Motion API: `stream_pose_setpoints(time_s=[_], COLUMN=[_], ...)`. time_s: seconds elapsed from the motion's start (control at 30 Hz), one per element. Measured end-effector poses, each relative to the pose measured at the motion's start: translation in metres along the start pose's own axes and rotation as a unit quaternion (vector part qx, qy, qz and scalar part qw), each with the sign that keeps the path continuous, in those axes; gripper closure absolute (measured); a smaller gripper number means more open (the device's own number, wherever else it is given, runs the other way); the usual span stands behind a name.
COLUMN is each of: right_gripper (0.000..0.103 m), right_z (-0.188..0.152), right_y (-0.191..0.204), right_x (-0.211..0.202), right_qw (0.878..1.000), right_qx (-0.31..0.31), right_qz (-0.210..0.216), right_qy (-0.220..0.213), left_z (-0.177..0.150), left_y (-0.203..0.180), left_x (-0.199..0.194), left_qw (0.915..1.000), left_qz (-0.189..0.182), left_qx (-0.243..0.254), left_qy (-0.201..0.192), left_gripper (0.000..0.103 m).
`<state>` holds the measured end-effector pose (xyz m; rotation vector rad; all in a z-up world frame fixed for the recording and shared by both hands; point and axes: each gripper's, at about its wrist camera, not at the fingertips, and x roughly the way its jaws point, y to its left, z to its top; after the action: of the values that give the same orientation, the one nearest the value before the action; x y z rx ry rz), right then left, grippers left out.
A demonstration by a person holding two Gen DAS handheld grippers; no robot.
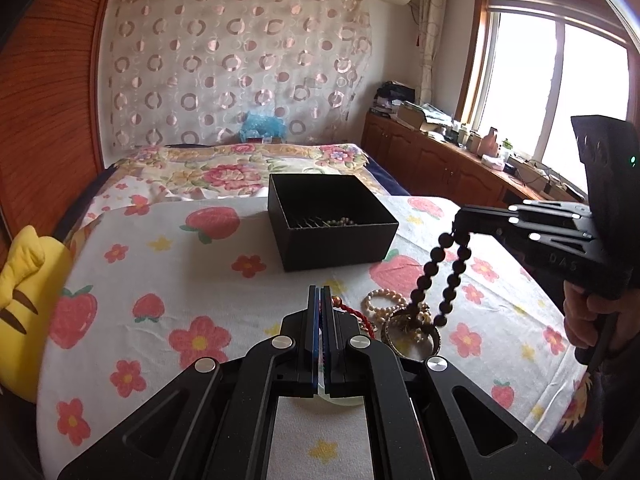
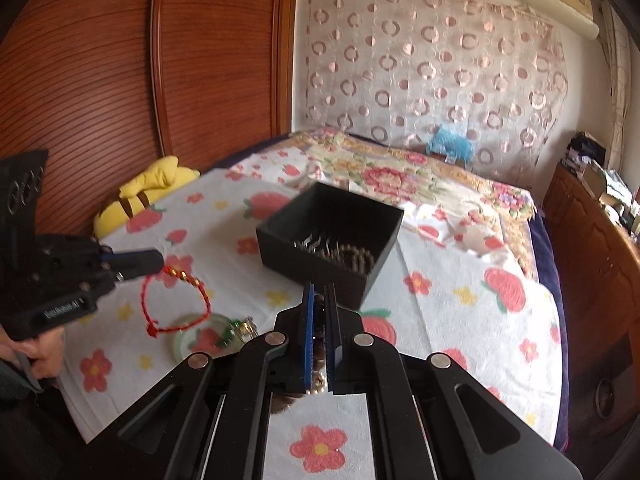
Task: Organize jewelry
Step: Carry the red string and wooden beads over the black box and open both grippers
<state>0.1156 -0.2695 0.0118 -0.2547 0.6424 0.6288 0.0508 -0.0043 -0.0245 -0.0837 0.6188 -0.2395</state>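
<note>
A black open box (image 1: 332, 236) stands mid-table on the flowered cloth and holds a bead bracelet (image 1: 340, 222) and some thin metal pieces. My right gripper (image 1: 458, 220) is shut on a strand of dark round beads (image 1: 426, 276), which hangs in a loop above the jewelry pile. In the right wrist view the beads (image 2: 319, 354) sit between the closed fingers of that gripper (image 2: 319, 288), just before the box (image 2: 328, 240). My left gripper (image 1: 320, 292) is shut with nothing in it, and its tip (image 2: 158, 260) hovers by the red cord bracelet (image 2: 176, 304).
A pearl bracelet (image 1: 384, 304), a gold bangle (image 1: 412, 332) and the red cord (image 1: 356, 314) lie in front of the left gripper. A pale green bangle (image 2: 200, 340) lies beside the cord. A yellow plush (image 2: 148, 188) rests at the table's left edge, with the bed behind.
</note>
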Motion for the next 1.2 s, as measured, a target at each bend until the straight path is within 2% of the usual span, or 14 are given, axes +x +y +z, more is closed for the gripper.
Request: stream_pose_setpoints(time_s=[0.27,0.6,0.9,1.2], right_gripper=[0.098,0.098,0.098,0.096], right_z=[0.025,0.055,0.099,0.114], right_y=[0.001,-0.003,-0.018,-0.039], right_x=[-0.017,-0.004,0.028,0.078], right_qw=[1.000,0.999,0.998,0.999], right_qx=[-0.013,-0.027,-0.022,0.024], right_qz=[-0.008,-0.023,-0.041,-0.029], right_qy=[-0.024,-0.028,-0.034,-0.026], left_z=[0.006,0.031,0.057,0.078], left_y=[0.000,0.002,0.002,0.004], left_x=[0.000,0.002,0.017,0.038], left_qw=[1.0000,0.9995,0.9986,0.9984], left_qz=[0.002,0.010,0.022,0.029], left_qx=[0.003,0.017,0.031,0.034], left_qy=[-0.006,-0.025,-0.036,-0.035], left_gripper=[0.103,0.103,0.103,0.103])
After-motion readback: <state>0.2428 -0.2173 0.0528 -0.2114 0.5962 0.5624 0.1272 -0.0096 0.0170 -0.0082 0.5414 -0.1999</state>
